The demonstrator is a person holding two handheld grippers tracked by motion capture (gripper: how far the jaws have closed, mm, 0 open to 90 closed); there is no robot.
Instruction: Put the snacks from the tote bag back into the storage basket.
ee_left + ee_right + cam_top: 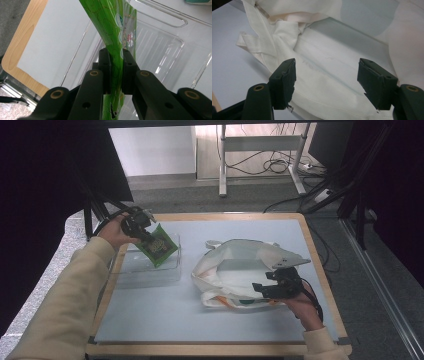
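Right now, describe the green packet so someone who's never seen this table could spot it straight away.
Find the grey mat on the wooden table, then the clear plastic tray at its left side. Above that tray, the left tongs pinch a bright green snack packet, the only vivid colour beside the white cloth bag.

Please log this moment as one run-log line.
left tool: shut on green packet, over clear tray | right tool: open, at white cloth bag

Between the clear plastic tray (150, 270) and the white cloth bag (235, 270) runs a bare strip of grey mat (187, 320), wide enough to pass. The mat's near edge lies open; the bag crowds the right half.
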